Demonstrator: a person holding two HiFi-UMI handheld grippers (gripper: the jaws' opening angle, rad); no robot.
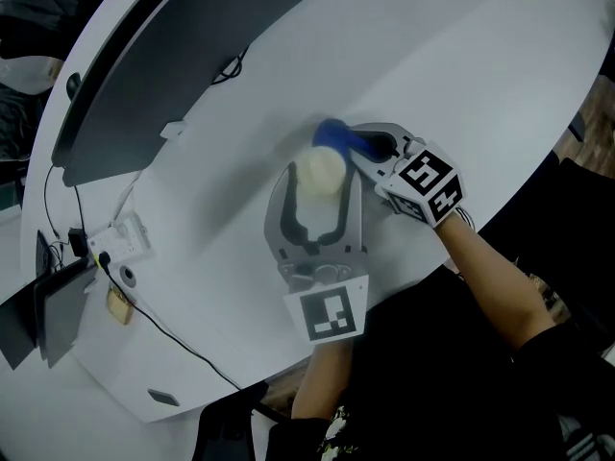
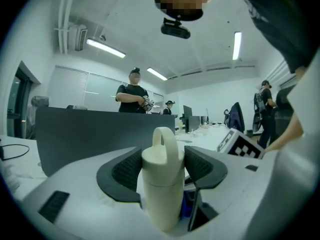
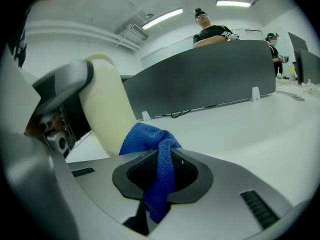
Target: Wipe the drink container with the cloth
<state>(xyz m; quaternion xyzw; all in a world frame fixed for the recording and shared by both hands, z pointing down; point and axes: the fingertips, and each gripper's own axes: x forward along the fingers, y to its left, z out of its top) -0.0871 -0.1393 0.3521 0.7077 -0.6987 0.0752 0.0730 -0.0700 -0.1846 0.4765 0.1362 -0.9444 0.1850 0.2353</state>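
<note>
Left gripper point(image 1: 319, 182) is clamping the cream bottle point(image 2: 161, 184) in wide-set jaws while right gripper point(image 3: 159, 176), pinching the blue cloth point(image 3: 147, 136), is holding it against the bottle's side.

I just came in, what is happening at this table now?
A person works with a handheld gripper in each hand over a white table. The left gripper is closed on a cream drink container. The right gripper pinches a blue cloth and has it at the container's side, apparently touching it.
</note>
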